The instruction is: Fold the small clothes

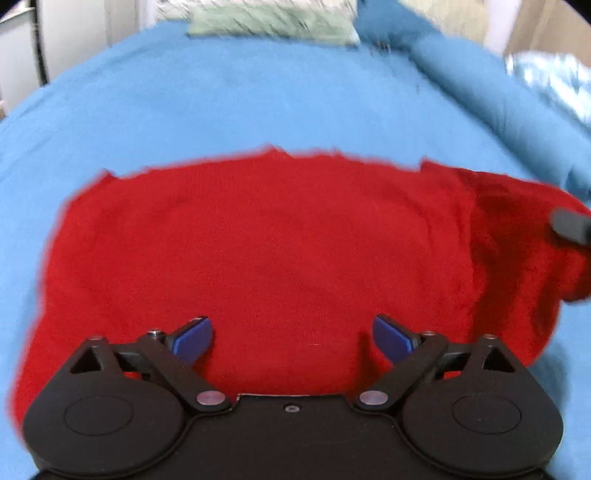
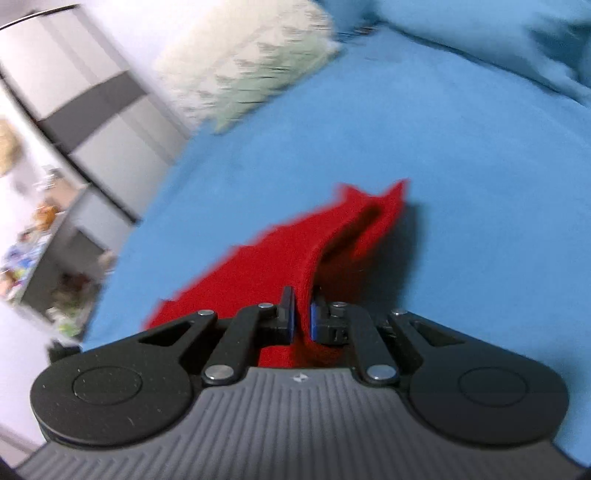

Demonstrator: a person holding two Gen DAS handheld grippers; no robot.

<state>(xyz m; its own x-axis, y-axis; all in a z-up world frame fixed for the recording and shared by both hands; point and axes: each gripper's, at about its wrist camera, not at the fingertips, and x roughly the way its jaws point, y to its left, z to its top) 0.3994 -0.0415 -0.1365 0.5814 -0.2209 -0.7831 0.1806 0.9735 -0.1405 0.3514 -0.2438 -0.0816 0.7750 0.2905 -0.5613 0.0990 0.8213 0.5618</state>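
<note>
While right tool [image 2: 303, 317] clamps red garment [image 1: 258, 251] edge, left tool [image 1: 291, 338] spread apart above it; blue bedsheet [image 1: 258, 92] beyond.

We see a bed covered by a blue sheet [image 1: 258, 96], with a pale patterned pillow [image 2: 243, 66] at its head and a blue pillow [image 2: 461, 33] beside it. Left: white wall [image 2: 125, 22], grey-banded wardrobe [image 2: 85, 99], cluttered shelf [image 2: 40, 236]. Frames motion-blurred.

Garment [image 1: 258, 251]: lying spread on the bed [image 1: 258, 103], in front of the left gripper [image 1: 291, 338].
Pillow [image 1: 273, 18]: sitting behind the garment, at the bed's far end.
Right gripper [image 2: 303, 314]: lifting the garment's right edge.
</note>
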